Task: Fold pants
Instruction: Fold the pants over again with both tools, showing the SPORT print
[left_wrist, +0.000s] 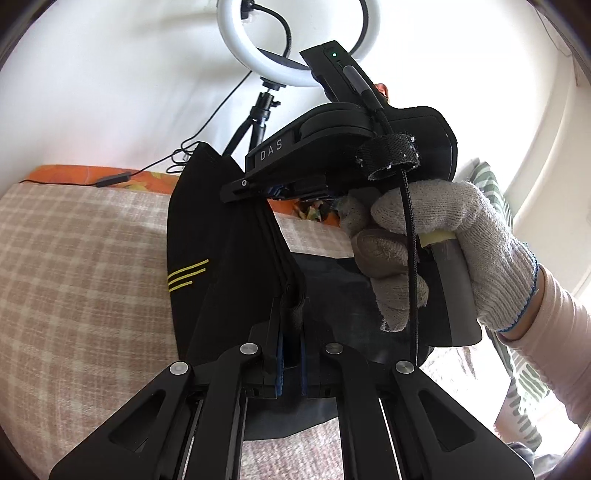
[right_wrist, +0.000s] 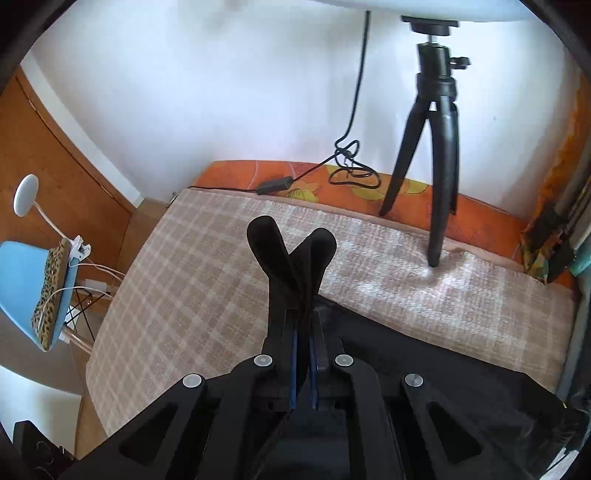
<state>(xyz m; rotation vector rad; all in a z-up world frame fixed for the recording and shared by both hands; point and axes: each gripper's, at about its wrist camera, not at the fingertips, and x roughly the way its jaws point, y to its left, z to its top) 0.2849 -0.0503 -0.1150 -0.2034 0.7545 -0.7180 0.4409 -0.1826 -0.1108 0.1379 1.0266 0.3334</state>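
Note:
The black pants, with three yellow stripes, hang lifted above the checked bed cover. My left gripper is shut on an edge of the pants. My right gripper, held by a gloved hand, is shut on the same fabric higher up. In the right wrist view my right gripper is shut on the pants' edge, and two folds of black cloth stick up beyond the tips. More of the pants lies on the cover to the right.
A ring light on a black tripod stands at the far edge of the bed with its cable. An orange flowered sheet runs along the wall. A blue chair stands left of the bed.

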